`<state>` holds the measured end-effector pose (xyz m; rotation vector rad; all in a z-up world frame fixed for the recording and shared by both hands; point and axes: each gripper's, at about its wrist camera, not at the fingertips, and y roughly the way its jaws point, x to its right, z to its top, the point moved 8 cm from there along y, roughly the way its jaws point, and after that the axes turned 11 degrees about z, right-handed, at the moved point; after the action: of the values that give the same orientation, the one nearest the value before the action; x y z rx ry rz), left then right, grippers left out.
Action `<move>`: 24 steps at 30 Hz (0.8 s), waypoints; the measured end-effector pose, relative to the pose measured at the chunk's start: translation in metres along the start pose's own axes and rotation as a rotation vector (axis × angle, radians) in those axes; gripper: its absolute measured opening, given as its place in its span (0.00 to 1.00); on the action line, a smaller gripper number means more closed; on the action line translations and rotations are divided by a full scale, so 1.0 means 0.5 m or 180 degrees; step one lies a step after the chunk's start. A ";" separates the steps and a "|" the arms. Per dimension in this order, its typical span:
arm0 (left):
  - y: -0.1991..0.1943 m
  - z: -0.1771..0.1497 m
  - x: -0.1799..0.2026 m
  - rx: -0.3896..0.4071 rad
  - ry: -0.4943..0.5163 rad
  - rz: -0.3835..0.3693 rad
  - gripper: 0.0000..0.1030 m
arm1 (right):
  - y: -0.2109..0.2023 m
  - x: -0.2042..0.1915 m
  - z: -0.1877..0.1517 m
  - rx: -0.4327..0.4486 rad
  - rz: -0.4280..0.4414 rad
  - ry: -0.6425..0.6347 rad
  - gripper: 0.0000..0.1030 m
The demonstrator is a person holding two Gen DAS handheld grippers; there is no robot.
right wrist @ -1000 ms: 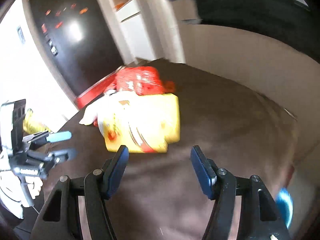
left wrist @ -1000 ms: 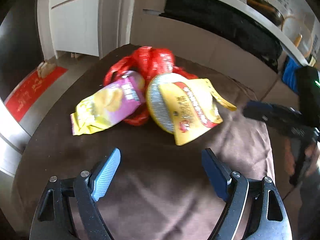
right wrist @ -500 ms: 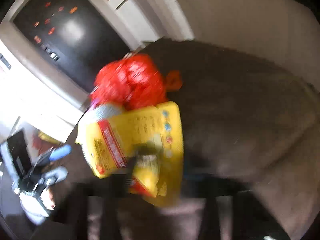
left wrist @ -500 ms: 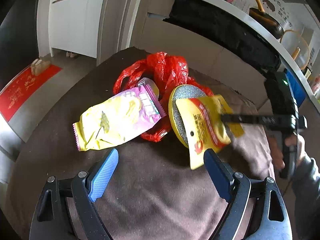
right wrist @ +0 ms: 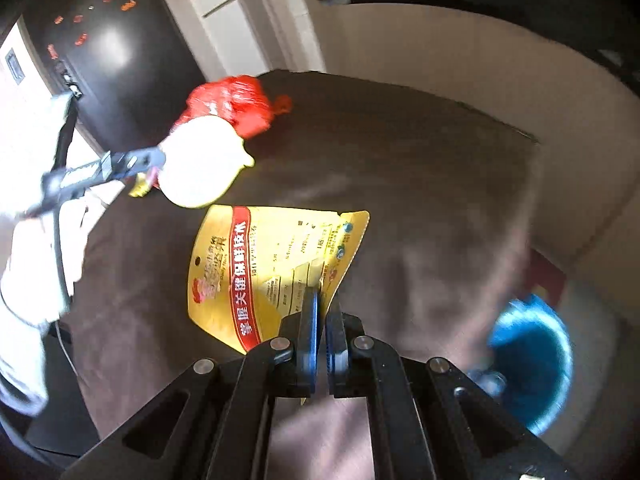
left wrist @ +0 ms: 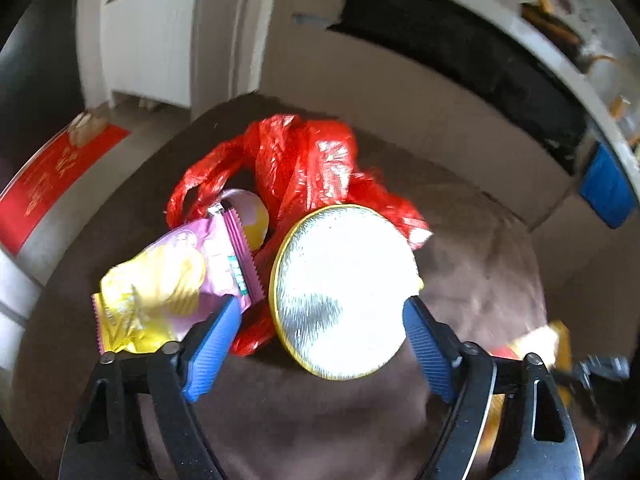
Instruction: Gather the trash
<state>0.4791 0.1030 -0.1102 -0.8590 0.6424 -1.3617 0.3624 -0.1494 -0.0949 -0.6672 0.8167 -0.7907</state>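
My right gripper [right wrist: 323, 312] is shut on the edge of a yellow snack pouch [right wrist: 272, 272] with a red band and holds it above the brown table [right wrist: 420, 184]. My left gripper [left wrist: 322, 322] is open, its jaws on either side of a round silver-lined lid with a yellow rim [left wrist: 344, 288]. A pink and yellow chip bag [left wrist: 168, 280] lies just left of it, by my left finger. A crumpled red plastic bag [left wrist: 304, 168] lies behind both. The lid [right wrist: 200, 164] and red bag [right wrist: 232, 104] also show in the right wrist view.
A blue bin [right wrist: 528, 360] stands on the floor to the right of the table. A beige wall and a long dark shelf recess [left wrist: 460, 52] lie behind the table. A red floor mat [left wrist: 52, 176] lies at the left. The table edge drops off at left.
My right gripper has closed on the yellow pouch and pulled it away from the pile toward the right. My left gripper has moved forward to straddle the round lid.
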 end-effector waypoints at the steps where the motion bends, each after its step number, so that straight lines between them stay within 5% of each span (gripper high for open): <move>1: 0.011 0.002 0.005 -0.0058 -0.0040 0.0023 0.72 | -0.012 0.007 -0.005 0.0022 -0.0023 0.0014 0.04; 3: 0.024 0.002 0.009 -0.0131 -0.0134 0.0071 0.42 | -0.034 0.014 -0.016 0.0107 0.0007 0.0052 0.04; 6: 0.000 -0.001 0.006 -0.0064 -0.0297 0.0163 0.24 | -0.057 0.014 -0.011 0.0232 -0.0014 0.0024 0.04; 12: -0.140 0.010 0.041 0.0327 -0.0065 0.0268 0.15 | -0.109 -0.009 0.022 0.0478 -0.0132 -0.0114 0.04; 17: -0.204 -0.012 0.107 0.0344 0.0126 0.0259 0.14 | -0.174 -0.009 0.036 0.0710 -0.0199 -0.0076 0.04; 24: -0.257 -0.085 0.299 0.0224 0.0514 -0.0172 0.14 | -0.280 0.046 0.002 0.0840 -0.0562 -0.0022 0.03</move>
<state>0.3905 -0.0510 -0.0144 -0.7193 0.6951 -1.5047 0.3250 -0.2433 0.0046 -0.5097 0.6382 -1.0354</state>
